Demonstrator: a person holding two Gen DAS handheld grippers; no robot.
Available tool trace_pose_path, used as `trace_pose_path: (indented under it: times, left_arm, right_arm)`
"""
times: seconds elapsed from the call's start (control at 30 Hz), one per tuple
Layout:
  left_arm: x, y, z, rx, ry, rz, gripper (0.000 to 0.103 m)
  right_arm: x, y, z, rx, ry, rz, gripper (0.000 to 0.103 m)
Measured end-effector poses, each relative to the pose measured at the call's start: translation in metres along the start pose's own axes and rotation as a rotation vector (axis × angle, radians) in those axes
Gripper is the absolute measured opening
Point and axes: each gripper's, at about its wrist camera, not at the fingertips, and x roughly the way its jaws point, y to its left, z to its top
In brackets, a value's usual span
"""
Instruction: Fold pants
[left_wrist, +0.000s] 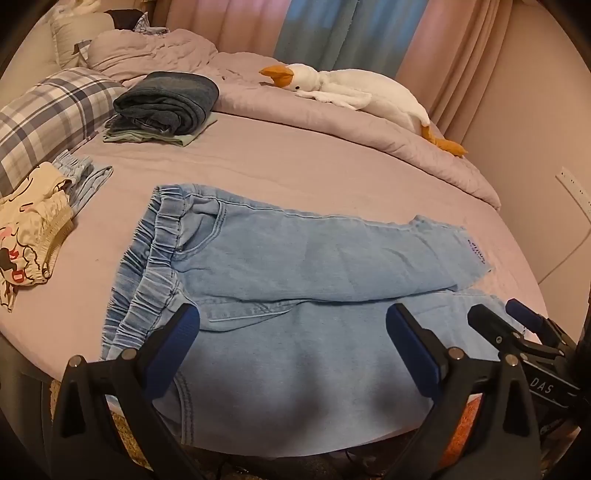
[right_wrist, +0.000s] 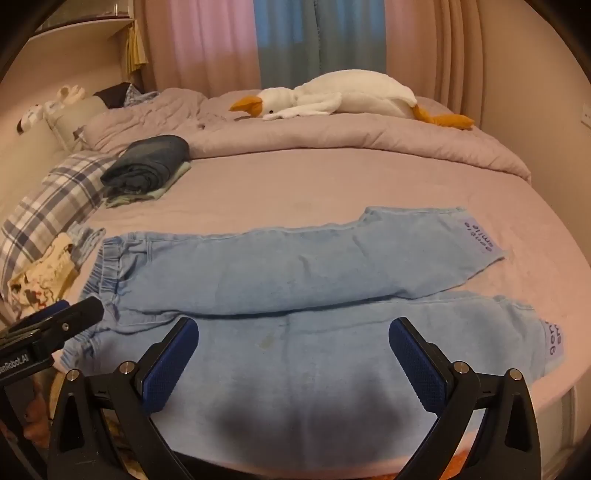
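Light blue denim pants (left_wrist: 295, 266) lie flat on the bed, elastic waistband to the left, both legs running to the right, the far leg partly over the near one. They also show in the right wrist view (right_wrist: 295, 273), with printed cuffs at the right. My left gripper (left_wrist: 291, 328) is open and empty above the near leg by the waistband. My right gripper (right_wrist: 293, 339) is open and empty above the middle of the near leg. The right gripper shows at the right edge of the left wrist view (left_wrist: 498, 314); the left gripper shows at the left edge of the right wrist view (right_wrist: 77, 310).
A stack of folded dark jeans (left_wrist: 166, 103) sits at the back left. A plaid pillow (left_wrist: 48, 110) and a cream patterned garment (left_wrist: 29, 229) lie at the left. A white goose plush (left_wrist: 351, 88) rests on the bunched quilt (left_wrist: 406, 147). The bed edge (left_wrist: 332, 448) runs close below the grippers.
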Motion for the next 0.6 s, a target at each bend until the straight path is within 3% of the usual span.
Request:
trace_pose_path:
  times: [0.57, 0.6]
  left_arm:
    - [0.0009, -0.002, -0.0018, 0.038, 0.011, 0.011, 0.097]
    - [0.0008, -0.0022, -0.0021, 0.04, 0.011, 0.01, 0.097]
  right_arm:
    - [0.0074, 0.0005, -0.0014, 0.008, -0.004, -0.012, 0.103]
    - [0.0043, 0.0028, -0.0008, -0.01, -0.036, -0.025, 0.103]
